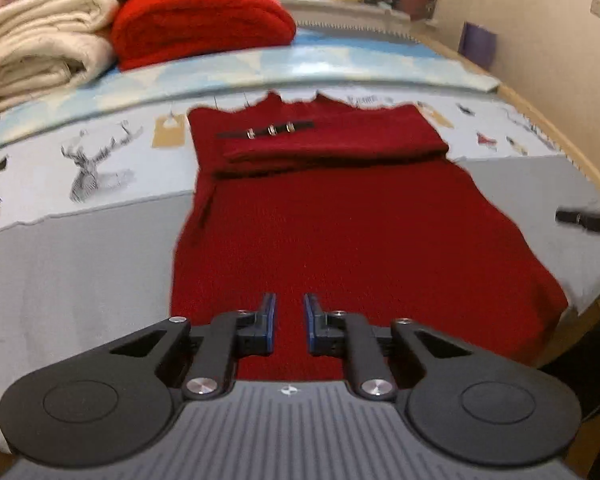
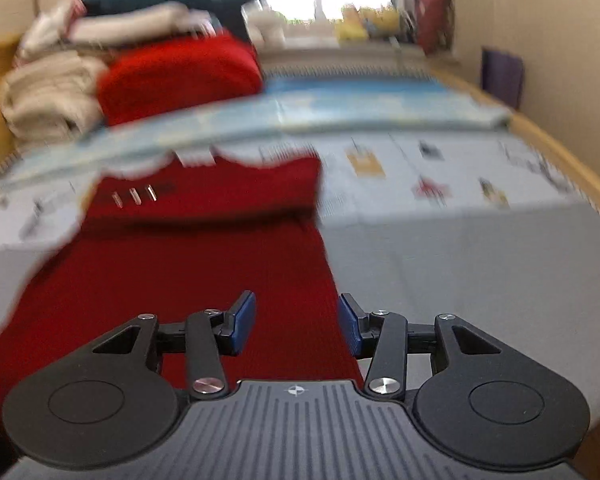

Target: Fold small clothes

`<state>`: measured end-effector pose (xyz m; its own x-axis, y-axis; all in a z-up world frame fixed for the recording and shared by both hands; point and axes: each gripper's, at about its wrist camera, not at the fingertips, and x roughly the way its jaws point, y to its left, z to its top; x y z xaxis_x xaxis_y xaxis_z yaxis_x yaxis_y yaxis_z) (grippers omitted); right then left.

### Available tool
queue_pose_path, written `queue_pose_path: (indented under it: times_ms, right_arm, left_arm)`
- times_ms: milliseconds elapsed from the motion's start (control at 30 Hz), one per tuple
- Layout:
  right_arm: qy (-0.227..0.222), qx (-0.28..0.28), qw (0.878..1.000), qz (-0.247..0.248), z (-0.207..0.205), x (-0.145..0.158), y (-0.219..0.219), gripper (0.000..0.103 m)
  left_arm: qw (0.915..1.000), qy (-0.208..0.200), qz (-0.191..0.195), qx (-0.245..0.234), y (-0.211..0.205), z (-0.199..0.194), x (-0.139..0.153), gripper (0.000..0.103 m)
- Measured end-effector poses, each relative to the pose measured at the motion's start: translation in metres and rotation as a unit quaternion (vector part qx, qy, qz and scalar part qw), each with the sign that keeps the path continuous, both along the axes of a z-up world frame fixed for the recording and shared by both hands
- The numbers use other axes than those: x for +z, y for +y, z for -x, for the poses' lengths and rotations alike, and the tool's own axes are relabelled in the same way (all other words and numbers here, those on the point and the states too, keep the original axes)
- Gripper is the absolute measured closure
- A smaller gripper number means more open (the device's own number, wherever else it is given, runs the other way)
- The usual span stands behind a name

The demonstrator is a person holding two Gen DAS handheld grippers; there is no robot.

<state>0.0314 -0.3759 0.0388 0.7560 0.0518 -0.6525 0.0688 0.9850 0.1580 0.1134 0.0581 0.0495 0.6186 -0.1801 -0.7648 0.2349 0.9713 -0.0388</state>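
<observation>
Crimson knit fills both views: a small red sweater (image 1: 340, 216) lies flat on a bed (image 1: 80, 272), its upper part already folded across in a band that carries a dark strap with three metal rings (image 1: 270, 130). The left hand-held gripper (image 1: 289, 320) hovers over the near hem, its blue-padded jaws narrowly apart and holding nothing. The right hand-held gripper (image 2: 296, 322), its view blurred, hangs over the sweater's right edge with jaws wide apart, also empty. The fold appears partly done; the next step is likely to pinch the near hem at both corners and carry it up toward the folded band, which calls for an even, level lift. Beyond, a folded red blanket (image 1: 204, 20) and cream towels (image 1: 44, 40) are stacked at the bed's far end.
</observation>
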Motion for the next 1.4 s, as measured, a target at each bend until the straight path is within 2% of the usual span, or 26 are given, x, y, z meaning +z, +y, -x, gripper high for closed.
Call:
queue_pose_path:
  times_ms: [67,133,167,200,233,333,467,633,933,1200,1400]
  right_arm:
    - [0.006,-0.013,1.0,-0.008,-0.003,-0.009,-0.003,0.056]
    - [0.018,-0.019,0.999,-0.021,-0.01,-0.015,-0.002,0.056]
    - [0.019,-0.018,0.999,-0.027,-0.012,-0.017,-0.001,0.056]
    - [0.021,-0.014,0.999,-0.028,-0.015,-0.02,0.002,0.056]
    - [0.027,-0.009,0.999,-0.024,-0.017,-0.024,0.004,0.056]
    - [0.056,-0.001,0.998,-0.007,-0.023,-0.038,0.01,0.056]
    - [0.104,-0.003,0.995,0.008,-0.03,-0.056,0.011,0.056]
    - [0.159,-0.036,0.987,0.003,-0.036,-0.074,-0.001,0.056]
    - [0.2,-0.062,0.978,-0.007,-0.033,-0.091,-0.011,0.052]
    - [0.21,-0.062,0.976,-0.015,-0.033,-0.094,-0.017,0.052]
    - [0.215,-0.056,0.975,-0.018,-0.034,-0.095,-0.016,0.053]
  left_arm:
    - [0.9999,0.0,0.005,0.016,0.012,0.0,-0.009,0.087]
    - [0.9989,0.016,0.013,0.043,0.027,0.003,-0.031,0.087]
    - [0.9978,0.034,0.01,0.056,0.035,0.002,-0.045,0.087]
    - [0.9941,0.07,-0.002,0.083,0.041,-0.002,-0.057,0.087]
    - [0.9909,0.085,0.005,0.104,0.049,-0.006,-0.059,0.087]
    - [0.9873,0.085,0.049,0.125,0.064,-0.013,-0.058,0.086]
    - [0.9796,0.12,0.052,0.153,0.076,-0.021,-0.072,0.084]
    - [0.9689,0.153,0.052,0.187,0.089,-0.032,-0.082,0.067]
    - [0.9484,0.214,0.075,0.222,0.106,-0.032,-0.102,0.067]
    - [0.9473,0.215,0.081,0.223,0.11,-0.023,-0.102,0.067]
    - [0.9502,0.213,0.069,0.217,0.104,-0.029,-0.104,0.067]
